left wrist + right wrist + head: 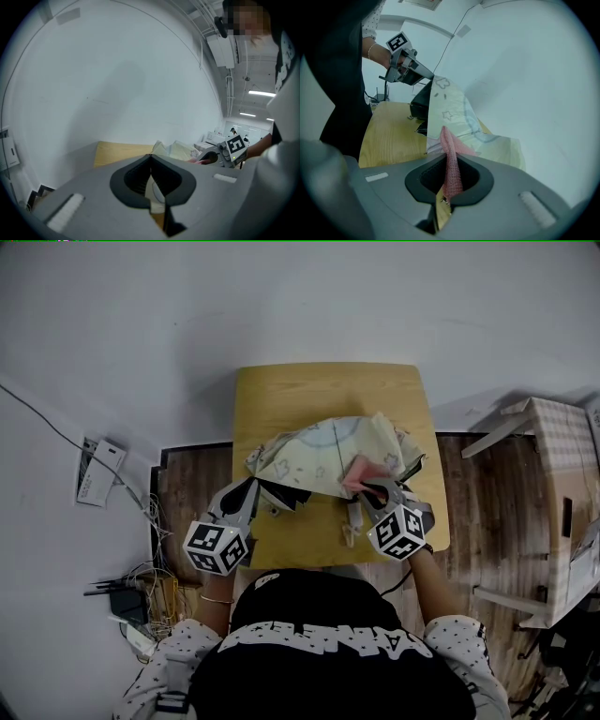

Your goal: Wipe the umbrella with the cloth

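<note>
**Cloth on the canopy, far edge pinned**

Head view: the umbrella (328, 448) lies crumpled across the tabletop (281, 390), its long axis running side to side between both tools. The pink cloth (361, 472) rests on its right half, just ahead of the right tool (377, 489).

Left gripper view: the left tool (151, 161) is clamped on a pale fold, umbrella fabric by the look of it.

Right gripper view: the jaws are pinched on the cloth, and the canopy stretches ahead and leftward. The wipe likely runs that way, toward the anchoring tool.

A wooden table (281, 395) stands near tangled cables (148, 579).
</note>
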### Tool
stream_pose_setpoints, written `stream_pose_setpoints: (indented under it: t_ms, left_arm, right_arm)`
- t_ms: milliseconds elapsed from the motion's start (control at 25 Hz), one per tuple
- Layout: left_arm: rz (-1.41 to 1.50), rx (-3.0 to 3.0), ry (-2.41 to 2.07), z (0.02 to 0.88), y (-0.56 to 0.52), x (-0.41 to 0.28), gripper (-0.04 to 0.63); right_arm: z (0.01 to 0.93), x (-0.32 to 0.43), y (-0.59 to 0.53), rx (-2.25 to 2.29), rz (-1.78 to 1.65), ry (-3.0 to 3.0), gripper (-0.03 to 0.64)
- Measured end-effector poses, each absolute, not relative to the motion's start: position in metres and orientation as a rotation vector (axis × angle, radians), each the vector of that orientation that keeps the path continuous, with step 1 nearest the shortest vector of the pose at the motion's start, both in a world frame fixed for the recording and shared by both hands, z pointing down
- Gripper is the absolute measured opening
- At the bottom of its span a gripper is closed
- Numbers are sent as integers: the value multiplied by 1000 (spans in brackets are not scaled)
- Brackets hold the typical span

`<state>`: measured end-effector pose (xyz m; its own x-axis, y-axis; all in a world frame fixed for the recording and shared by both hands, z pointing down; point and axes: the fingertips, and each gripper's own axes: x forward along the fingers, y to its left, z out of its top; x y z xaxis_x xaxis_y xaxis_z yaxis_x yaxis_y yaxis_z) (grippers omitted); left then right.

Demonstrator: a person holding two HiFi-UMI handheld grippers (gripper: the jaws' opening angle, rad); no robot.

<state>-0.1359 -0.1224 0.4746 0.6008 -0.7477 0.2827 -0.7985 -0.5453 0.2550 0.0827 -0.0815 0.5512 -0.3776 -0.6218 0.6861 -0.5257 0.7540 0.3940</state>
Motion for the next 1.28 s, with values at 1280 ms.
stream_pose_setpoints:
  t_ms: [1280]
  left_arm:
    - [197, 2923, -908, 409, -91, 34, 80]
  right_arm:
    - [414, 169, -72, 1586, -67, -2305, 34]
